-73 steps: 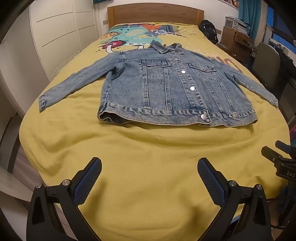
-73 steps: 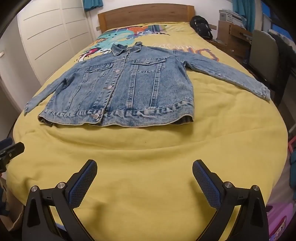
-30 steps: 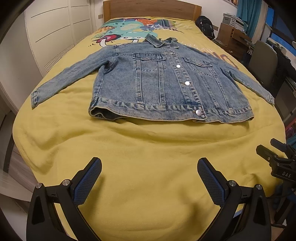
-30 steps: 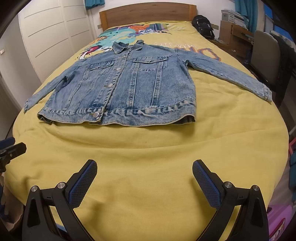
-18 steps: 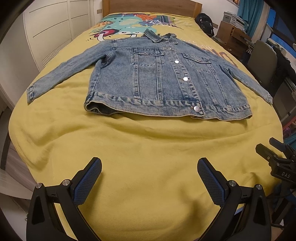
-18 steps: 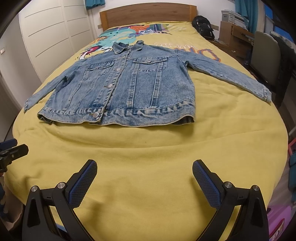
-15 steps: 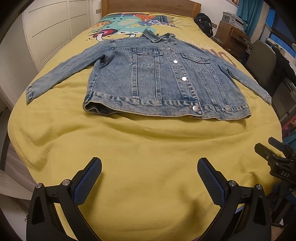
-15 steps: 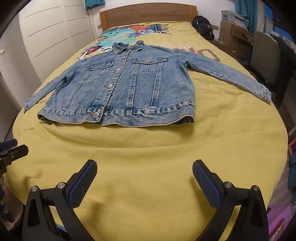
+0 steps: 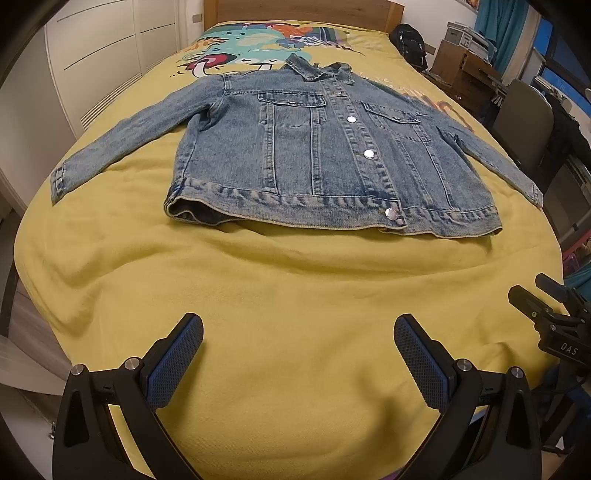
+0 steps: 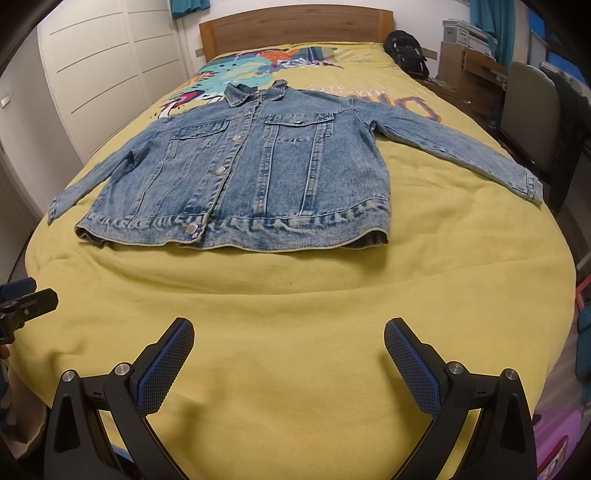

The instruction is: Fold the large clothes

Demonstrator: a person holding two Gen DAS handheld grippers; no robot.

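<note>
A blue denim jacket point(image 9: 325, 155) lies flat, front up and buttoned, sleeves spread out, on a yellow bedspread point(image 9: 295, 302). It also shows in the right wrist view point(image 10: 258, 173). My left gripper point(image 9: 298, 354) is open and empty above the bed's foot, well short of the jacket's hem. My right gripper point(image 10: 289, 350) is open and empty, likewise short of the hem. The right gripper shows at the right edge of the left wrist view point(image 9: 554, 321); the left gripper shows at the left edge of the right wrist view point(image 10: 22, 306).
A wooden headboard point(image 10: 295, 29) stands at the far end. White wardrobe doors point(image 10: 103, 70) line the left side. A grey chair point(image 10: 532, 114), a wooden desk point(image 10: 469, 74) and a black backpack point(image 10: 406, 51) stand along the right side.
The left gripper has moved forward and a little higher over the bed, so the jacket looks nearer. The right gripper has barely moved. Both jaws stay open.
</note>
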